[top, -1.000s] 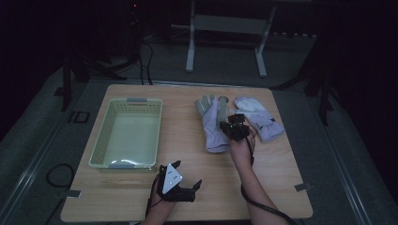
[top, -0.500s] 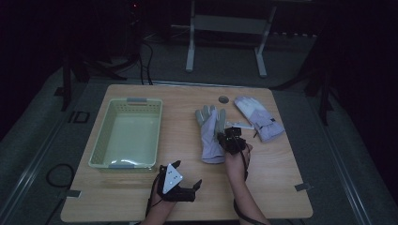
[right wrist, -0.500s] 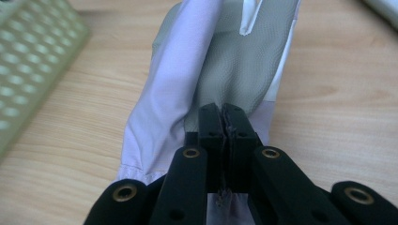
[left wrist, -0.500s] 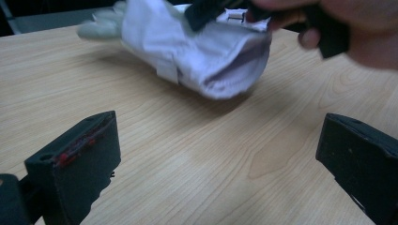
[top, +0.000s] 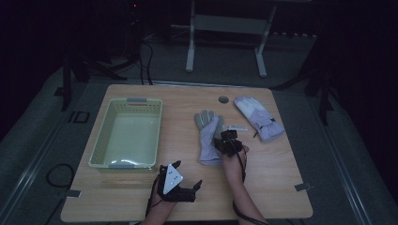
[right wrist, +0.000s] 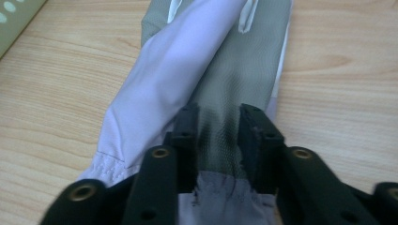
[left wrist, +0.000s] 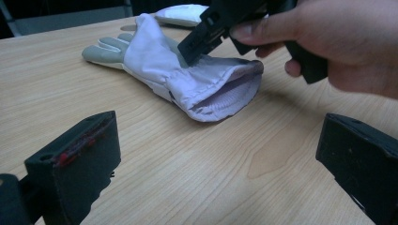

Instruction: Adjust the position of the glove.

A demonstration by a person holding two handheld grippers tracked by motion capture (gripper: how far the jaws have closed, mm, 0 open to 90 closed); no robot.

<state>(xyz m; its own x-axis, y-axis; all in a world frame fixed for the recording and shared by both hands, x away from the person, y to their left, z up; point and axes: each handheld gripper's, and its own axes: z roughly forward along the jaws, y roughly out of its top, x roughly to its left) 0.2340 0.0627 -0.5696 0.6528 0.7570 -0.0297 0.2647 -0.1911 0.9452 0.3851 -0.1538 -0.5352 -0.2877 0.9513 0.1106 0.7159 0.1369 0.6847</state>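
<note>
My right gripper (right wrist: 218, 136), jaws just parted, rests astride the pale lilac fabric glove (top: 210, 136) right of the green plastic basket (top: 126, 164); next, likely a fresh pinch. My left gripper (top: 197, 185) waits open.

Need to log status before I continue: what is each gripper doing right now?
Left gripper: open, holding nothing, jaws above bare table.
Right gripper: jaws just opened, part open over the near glove's cuff, fabric between them, not clamped.
</note>
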